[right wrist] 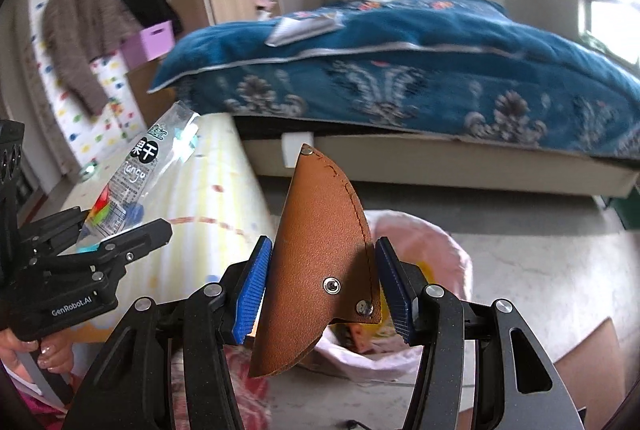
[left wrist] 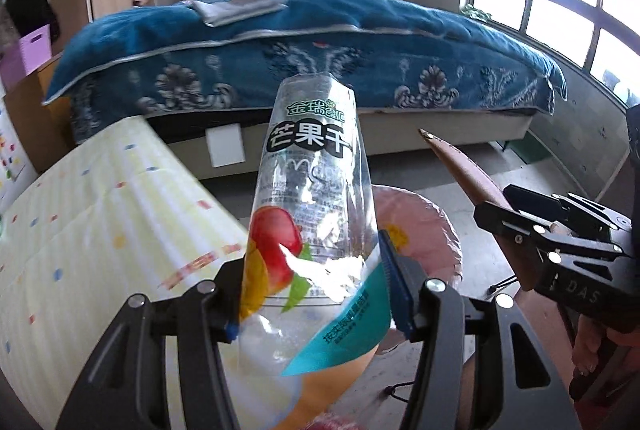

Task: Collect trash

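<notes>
Trash bin [right wrist: 452, 250] (mostly hidden) behind sheath [right wrist: 320, 262]

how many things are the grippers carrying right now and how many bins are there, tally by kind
Clear snack bags: 1, the mango snack bag in the left gripper
Brown leather pieces: 1, the leather sheath in the right gripper
Pink-lined trash bins: 1, the trash bin on the floor beyond both
Total: 3

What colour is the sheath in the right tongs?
Tan brown sheath with darker stitching and silver rivets; right wrist view.
</notes>
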Available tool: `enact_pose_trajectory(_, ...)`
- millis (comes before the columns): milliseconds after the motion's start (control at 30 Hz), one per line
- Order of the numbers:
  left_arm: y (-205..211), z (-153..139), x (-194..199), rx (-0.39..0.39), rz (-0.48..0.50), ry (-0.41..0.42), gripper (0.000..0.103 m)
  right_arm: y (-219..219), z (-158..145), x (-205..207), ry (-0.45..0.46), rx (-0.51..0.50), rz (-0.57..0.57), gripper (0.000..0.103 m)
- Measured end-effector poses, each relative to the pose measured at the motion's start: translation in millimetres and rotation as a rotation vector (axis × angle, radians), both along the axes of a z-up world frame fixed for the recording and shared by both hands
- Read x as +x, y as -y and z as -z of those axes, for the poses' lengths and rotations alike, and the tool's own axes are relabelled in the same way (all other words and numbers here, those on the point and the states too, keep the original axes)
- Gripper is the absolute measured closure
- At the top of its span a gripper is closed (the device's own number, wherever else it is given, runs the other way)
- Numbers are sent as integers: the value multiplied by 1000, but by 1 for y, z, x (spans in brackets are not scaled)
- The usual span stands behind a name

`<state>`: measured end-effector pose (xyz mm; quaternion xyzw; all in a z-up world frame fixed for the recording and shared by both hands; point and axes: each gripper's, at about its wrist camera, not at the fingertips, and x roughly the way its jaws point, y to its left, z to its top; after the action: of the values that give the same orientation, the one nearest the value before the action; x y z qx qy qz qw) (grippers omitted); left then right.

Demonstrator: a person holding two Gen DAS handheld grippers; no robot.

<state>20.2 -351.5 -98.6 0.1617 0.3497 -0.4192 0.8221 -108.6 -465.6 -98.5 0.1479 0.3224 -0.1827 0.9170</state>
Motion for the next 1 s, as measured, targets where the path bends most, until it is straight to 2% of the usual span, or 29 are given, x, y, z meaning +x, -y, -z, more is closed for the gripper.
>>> enact_pose_trajectory(267,54,15,18,34,39,-24,46,60,22,2,-2,51,74,50)
enact_pose_trajectory(333,68,20,24,40,53,-48,36,68,27,5,1,69,83,49)
enact_pose_trajectory(400,74,24,28,39,61,-69,20,86,39,9,5,119,90,48)
enact_pose_trajectory(467,80,29,31,50,69,-84,13,94,46,8,5,141,102,41)
enact_pose_trajectory(500,79,30,32,56,67,-86,11,98,48,5,6,147,112,32)
enact_pose_trajectory(600,72,31,35,68,47,-80,10,99,48,2,-4,145,147,29)
enact_pose_trajectory(733,46,16,40,28,-8,-71,8,94,43,-8,3,151,173,28)
enact_pose_trajectory(867,13,-2,39,-1,-75,-39,7,73,24,-22,26,138,135,24)
enact_pose_trajectory(1000,-26,-17,32,1,-140,-15,7,42,3,-30,44,110,73,16)
